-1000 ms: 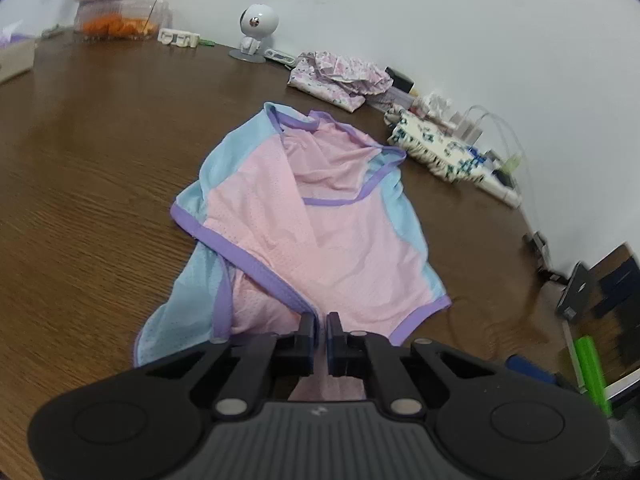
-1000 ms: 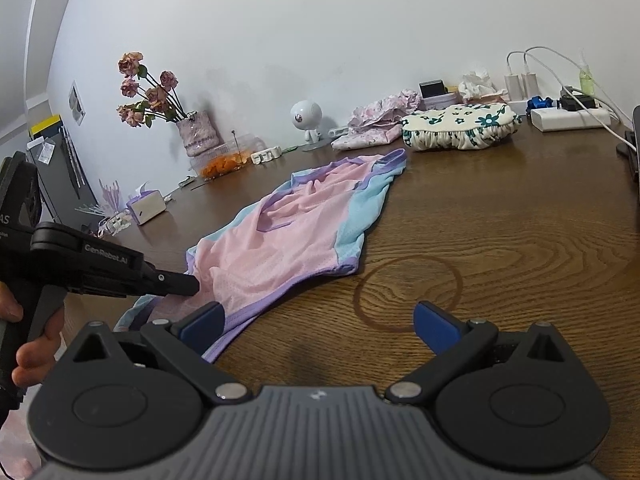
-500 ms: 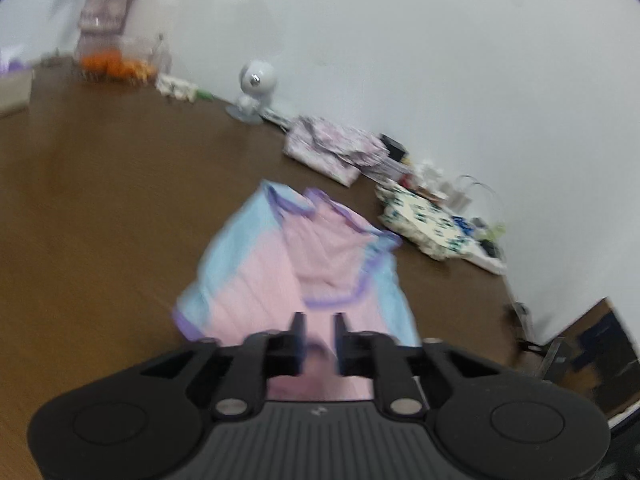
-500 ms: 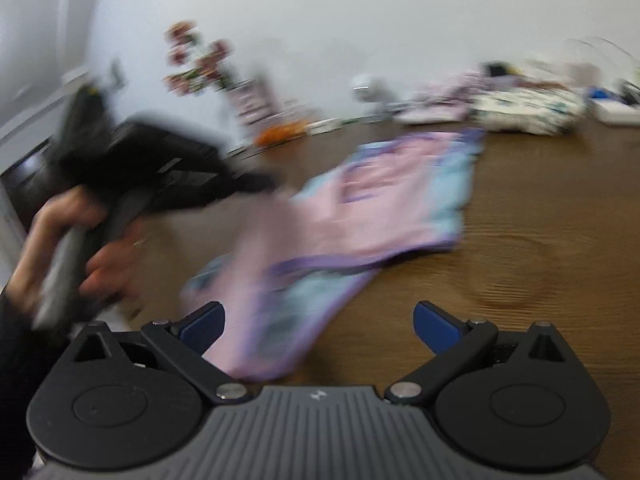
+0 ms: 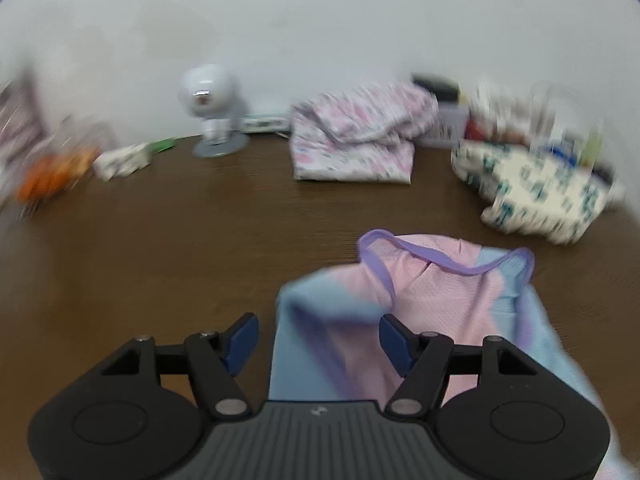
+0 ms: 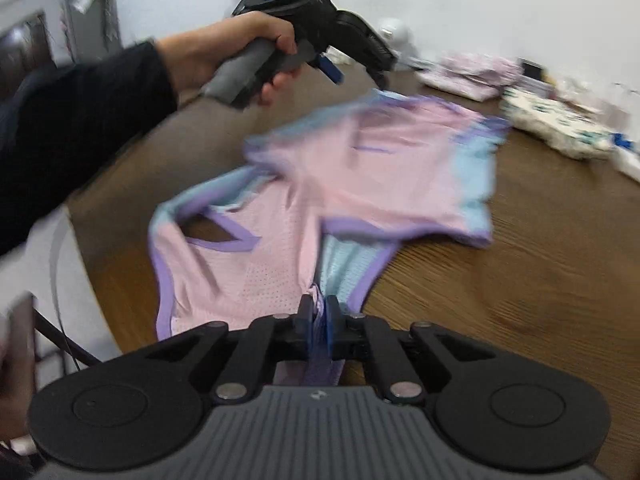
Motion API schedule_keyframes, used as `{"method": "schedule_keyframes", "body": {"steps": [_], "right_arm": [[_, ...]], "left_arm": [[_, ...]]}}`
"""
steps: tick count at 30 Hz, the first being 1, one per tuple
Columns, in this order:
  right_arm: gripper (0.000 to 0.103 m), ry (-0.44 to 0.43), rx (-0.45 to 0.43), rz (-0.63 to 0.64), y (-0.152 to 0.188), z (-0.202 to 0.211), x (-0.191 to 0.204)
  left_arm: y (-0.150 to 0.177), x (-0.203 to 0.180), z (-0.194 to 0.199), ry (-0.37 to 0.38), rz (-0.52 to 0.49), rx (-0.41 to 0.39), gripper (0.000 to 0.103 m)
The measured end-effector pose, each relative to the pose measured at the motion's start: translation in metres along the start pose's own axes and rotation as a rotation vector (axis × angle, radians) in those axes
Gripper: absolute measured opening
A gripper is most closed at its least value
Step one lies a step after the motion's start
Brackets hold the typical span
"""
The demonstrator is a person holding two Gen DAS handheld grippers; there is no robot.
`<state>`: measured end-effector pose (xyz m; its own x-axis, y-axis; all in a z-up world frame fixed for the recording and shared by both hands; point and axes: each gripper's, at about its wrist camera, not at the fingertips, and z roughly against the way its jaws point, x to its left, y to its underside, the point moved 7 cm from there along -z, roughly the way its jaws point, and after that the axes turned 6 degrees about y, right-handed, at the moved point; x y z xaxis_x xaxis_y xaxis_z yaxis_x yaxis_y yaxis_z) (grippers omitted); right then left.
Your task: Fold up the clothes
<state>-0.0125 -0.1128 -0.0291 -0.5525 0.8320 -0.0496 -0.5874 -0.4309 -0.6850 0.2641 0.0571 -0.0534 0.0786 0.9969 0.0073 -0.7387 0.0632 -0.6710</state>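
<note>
A pink, pale-blue and purple-trimmed mesh garment [image 6: 352,184] lies spread and partly doubled over on the brown wooden surface [image 6: 520,272], its near hem bunched up toward my right tool [image 6: 317,320]. That tool's fingers are pressed together on a purple-edged fold of the garment, the cloth pinched between the blue pads. From my left wrist camera the same garment [image 5: 432,304] sits low and to the right, its purple neckline facing the wall, one blue panel lifted and blurred in front of the left tool [image 5: 318,334]. The left tool's fingers stand wide apart with nothing between the pads; the garment's edge passes in front of the gap, and I cannot tell whether the right pad touches it. In the right wrist view the left tool [image 6: 376,76] hangs above the far corner of the garment, held by a hand [image 6: 240,48] in a dark sleeve.

Farther back along the wall, a folded floral cloth [image 5: 356,140] and a cream cloth with green print [image 5: 540,188] rest on the surface, well apart from the garment. A small white round-headed figure [image 5: 210,108] stands on a grey base to the left. Near the left edge a clear container [image 5: 52,172] holds something orange, too blurred to identify.
</note>
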Motion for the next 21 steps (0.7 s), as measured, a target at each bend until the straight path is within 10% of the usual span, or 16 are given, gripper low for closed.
{"method": "schedule_keyframes", "body": {"steps": [4, 8, 15, 21], "right_arm": [[0.006, 0.191, 0.049, -0.065, 0.009, 0.013, -0.046], [0.029, 0.124, -0.054, -0.159, -0.002, 0.031, -0.041], [0.036, 0.089, -0.035, -0.066, 0.001, -0.001, -0.020], [0.027, 0.409, 0.005, -0.120, -0.018, -0.006, -0.104]], "left_arm": [[-0.004, -0.022, -0.031, 0.033, -0.140, 0.035, 0.065], [-0.004, -0.015, -0.029, 0.103, -0.079, 0.060, 0.004], [0.018, 0.095, 0.015, -0.018, 0.194, -0.001, 0.001], [0.099, 0.159, 0.104, -0.100, 0.363, -0.035, 0.001]]}}
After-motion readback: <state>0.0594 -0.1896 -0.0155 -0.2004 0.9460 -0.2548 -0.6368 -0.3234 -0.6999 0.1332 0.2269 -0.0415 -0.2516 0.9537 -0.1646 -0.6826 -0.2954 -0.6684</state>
